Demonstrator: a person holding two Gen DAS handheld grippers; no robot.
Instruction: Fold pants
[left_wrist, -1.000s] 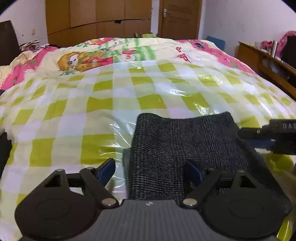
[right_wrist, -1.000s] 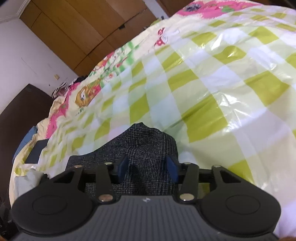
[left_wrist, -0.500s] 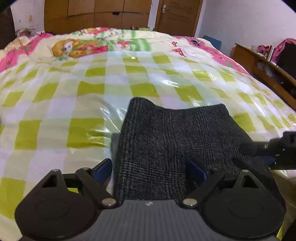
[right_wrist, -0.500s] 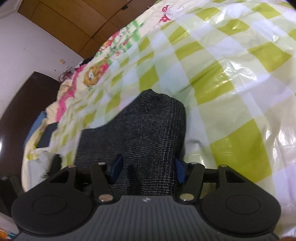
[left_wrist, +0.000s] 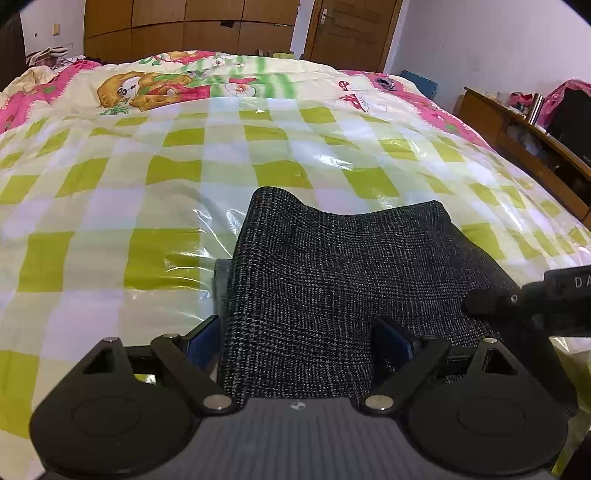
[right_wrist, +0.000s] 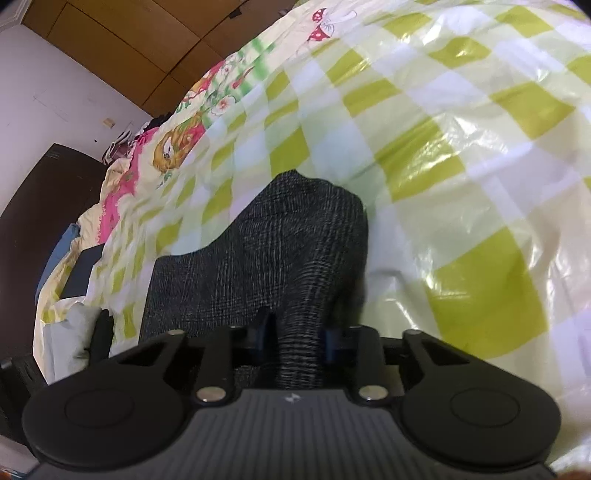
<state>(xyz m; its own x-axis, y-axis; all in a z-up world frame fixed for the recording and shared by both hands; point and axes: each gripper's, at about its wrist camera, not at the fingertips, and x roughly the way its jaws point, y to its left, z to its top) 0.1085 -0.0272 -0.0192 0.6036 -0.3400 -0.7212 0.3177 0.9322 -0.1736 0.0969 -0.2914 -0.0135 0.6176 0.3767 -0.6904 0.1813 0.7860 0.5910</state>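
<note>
The dark grey checked pants (left_wrist: 332, 266) lie folded on the green-and-white checked bed cover (left_wrist: 166, 173). My left gripper (left_wrist: 299, 339) is open, its blue-padded fingers (left_wrist: 201, 341) straddling the near left part of the pants. My right gripper (right_wrist: 295, 339) is shut on a bunched ridge of the pants (right_wrist: 295, 258) at their right edge. The right gripper's black body shows in the left wrist view (left_wrist: 517, 299), over the pants' right side.
A wooden wardrobe (left_wrist: 184, 26) and a door (left_wrist: 351, 33) stand beyond the bed. A wooden shelf with clutter (left_wrist: 535, 125) runs along the right. Pink bedding and pillows (right_wrist: 122, 177) lie at the head end; a dark headboard (right_wrist: 40, 206) is at the left.
My right gripper has closed onto the pants, pinching up a ridge of fabric. The left gripper stays open over the near left part, shifted slightly.
</note>
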